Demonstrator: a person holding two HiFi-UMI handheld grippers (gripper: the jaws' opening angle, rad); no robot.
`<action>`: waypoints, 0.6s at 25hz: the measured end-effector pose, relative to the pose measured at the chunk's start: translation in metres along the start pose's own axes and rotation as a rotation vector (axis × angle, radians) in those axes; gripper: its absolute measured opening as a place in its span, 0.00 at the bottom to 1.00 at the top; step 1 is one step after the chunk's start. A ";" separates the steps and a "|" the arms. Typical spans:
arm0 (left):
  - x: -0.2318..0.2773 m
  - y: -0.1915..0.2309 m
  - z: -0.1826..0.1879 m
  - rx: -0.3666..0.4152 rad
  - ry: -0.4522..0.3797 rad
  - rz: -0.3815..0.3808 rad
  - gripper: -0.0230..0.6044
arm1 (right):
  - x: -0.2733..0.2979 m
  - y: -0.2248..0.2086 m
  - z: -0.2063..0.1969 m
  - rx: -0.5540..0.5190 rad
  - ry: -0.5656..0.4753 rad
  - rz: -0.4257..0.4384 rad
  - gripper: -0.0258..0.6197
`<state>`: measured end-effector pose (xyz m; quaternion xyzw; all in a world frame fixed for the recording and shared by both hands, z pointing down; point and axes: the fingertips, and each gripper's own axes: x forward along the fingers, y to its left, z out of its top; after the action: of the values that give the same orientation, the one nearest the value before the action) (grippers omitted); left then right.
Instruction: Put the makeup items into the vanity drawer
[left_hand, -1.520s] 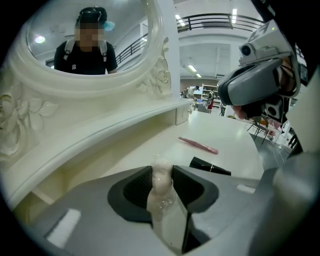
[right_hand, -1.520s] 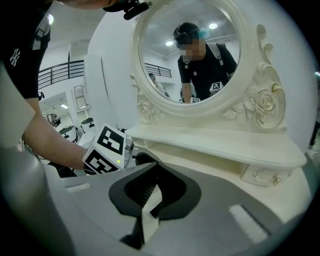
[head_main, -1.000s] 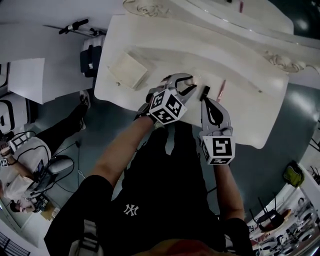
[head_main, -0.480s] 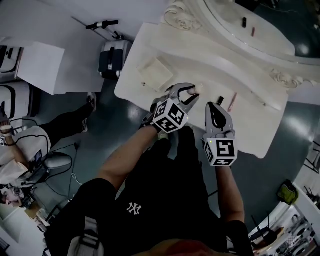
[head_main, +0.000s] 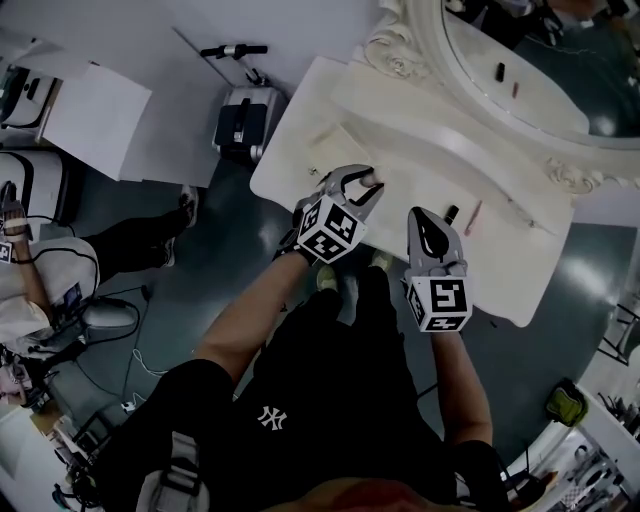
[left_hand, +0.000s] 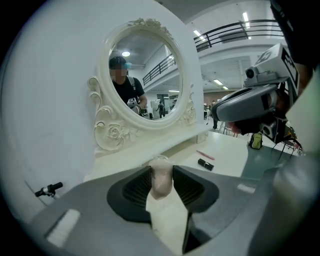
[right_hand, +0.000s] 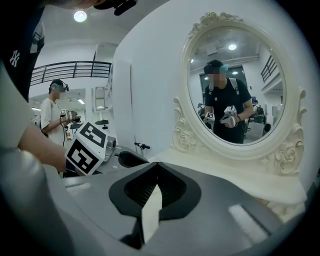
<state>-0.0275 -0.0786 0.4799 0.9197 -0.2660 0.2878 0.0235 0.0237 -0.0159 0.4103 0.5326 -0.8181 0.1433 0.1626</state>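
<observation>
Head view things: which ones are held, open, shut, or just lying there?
Left hand-held gripper: shut on the pale makeup item.
Pale makeup item: clamped between its jaws.
Right hand-held gripper: shut, empty.
Black lipstick: lying loose on the vanity top.
Pink pencil: lying loose beside the lipstick.

The left gripper (left_hand: 161, 169) hides most of the pale item (left_hand: 161, 181), perhaps rounded.
</observation>
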 end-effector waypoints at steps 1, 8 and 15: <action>-0.002 0.004 -0.003 0.000 0.002 0.010 0.26 | 0.002 0.003 0.002 -0.006 -0.003 0.004 0.08; -0.011 0.028 -0.022 -0.020 0.028 0.062 0.26 | 0.019 0.029 0.015 -0.023 -0.031 0.038 0.08; -0.006 0.051 -0.048 -0.058 0.071 0.092 0.26 | 0.041 0.050 0.022 -0.028 -0.041 0.083 0.08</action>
<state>-0.0815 -0.1099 0.5108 0.8946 -0.3153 0.3132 0.0464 -0.0403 -0.0392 0.4047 0.4989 -0.8445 0.1275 0.1469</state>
